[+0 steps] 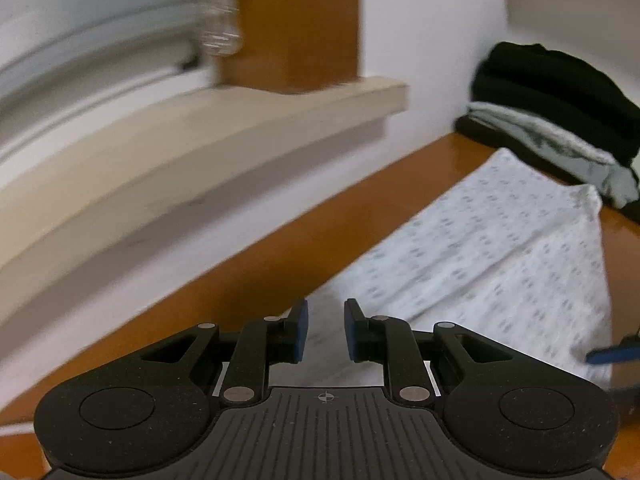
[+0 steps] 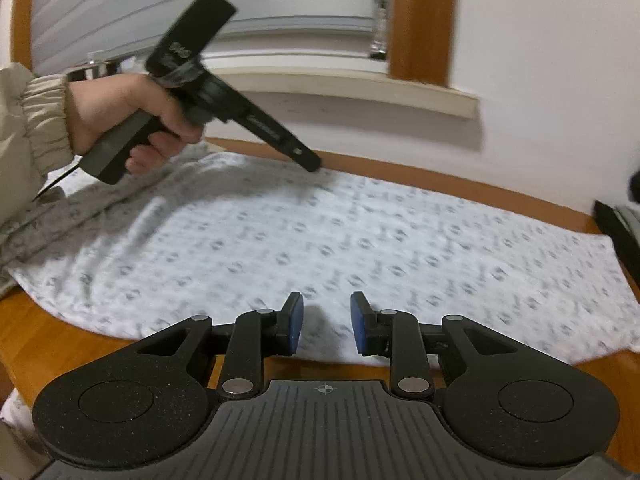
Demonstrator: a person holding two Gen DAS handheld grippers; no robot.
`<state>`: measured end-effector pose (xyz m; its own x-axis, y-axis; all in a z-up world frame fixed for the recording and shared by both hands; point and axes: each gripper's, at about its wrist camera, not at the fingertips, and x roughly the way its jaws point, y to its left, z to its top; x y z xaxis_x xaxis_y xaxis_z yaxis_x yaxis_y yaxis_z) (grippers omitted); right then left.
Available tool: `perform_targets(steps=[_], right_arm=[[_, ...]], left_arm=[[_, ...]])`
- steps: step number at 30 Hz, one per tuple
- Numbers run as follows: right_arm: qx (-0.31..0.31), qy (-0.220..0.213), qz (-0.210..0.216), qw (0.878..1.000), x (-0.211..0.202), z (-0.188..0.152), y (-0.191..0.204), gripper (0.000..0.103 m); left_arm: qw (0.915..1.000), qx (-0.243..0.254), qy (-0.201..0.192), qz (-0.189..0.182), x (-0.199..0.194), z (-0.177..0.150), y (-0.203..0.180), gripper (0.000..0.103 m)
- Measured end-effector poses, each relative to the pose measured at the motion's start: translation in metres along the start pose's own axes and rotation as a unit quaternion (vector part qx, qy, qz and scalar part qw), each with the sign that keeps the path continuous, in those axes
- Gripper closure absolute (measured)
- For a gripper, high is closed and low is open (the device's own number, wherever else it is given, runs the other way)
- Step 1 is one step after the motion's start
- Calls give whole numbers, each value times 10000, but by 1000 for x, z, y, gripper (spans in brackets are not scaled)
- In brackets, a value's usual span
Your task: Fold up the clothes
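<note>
A white garment with a small grey print lies spread flat on the orange wooden table. In the left wrist view the same garment runs off toward the far right. My left gripper hovers over its near corner by the table's wall side, jaws a little apart with nothing pinched between the blue pads. My right gripper hangs over the garment's near edge, also slightly open and holding nothing. The right wrist view shows a hand holding the left gripper, its tip above the garment's far edge.
A stack of folded dark and grey clothes sits at the table's far right against the white wall. A cream window sill and blinds run along the wall behind the table. A beige sleeve is at the left.
</note>
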<state>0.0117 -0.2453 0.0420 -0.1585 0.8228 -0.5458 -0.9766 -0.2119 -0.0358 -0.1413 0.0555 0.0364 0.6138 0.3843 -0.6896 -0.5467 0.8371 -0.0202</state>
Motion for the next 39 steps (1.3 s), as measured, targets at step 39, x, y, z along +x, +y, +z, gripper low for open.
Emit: perform_targets(steps=[39], right_arm=[[1811, -118, -1714, 9683, -50, -39, -191, 59]], left_arm=[[9978, 509, -58, -419, 126, 80, -133, 75]])
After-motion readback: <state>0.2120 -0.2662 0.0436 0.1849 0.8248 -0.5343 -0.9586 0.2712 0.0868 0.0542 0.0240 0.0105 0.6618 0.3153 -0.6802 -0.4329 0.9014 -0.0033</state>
